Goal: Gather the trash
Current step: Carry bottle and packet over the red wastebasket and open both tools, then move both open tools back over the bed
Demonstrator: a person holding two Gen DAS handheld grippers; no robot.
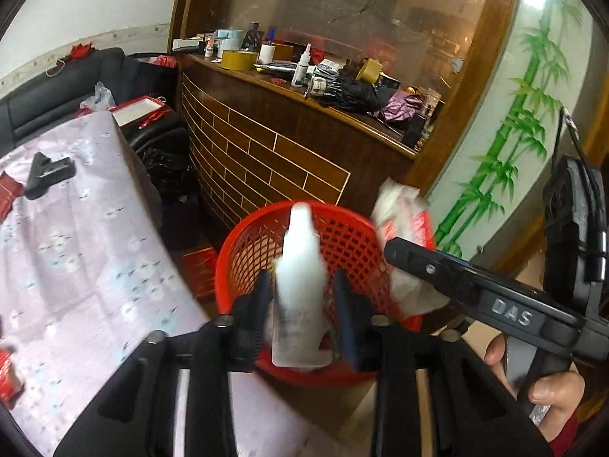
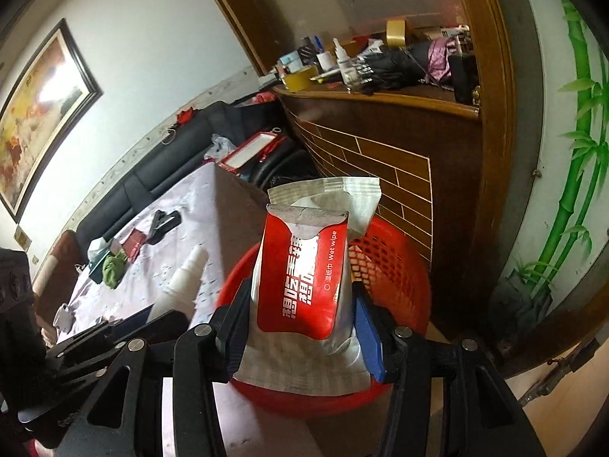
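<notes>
One red basket point(image 1: 243, 243); one white bottle point(image 1: 300, 266) above it, loose between parted left gripper point(image 1: 302, 316); one wipes pack point(image 2: 304, 278) above it, clamped in right gripper point(image 2: 300, 327)

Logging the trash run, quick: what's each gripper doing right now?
Left gripper: open, white plastic spray bottle loose between its fingers.
Right gripper: shut on red-and-white wet-wipe packet.

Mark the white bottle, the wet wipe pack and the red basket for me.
white bottle point(image 1: 300, 266), left wrist view, on its body between the fingers.
wet wipe pack point(image 2: 304, 266), right wrist view, on its red label.
red basket point(image 1: 354, 236), left wrist view, on the inner mesh wall.
</notes>
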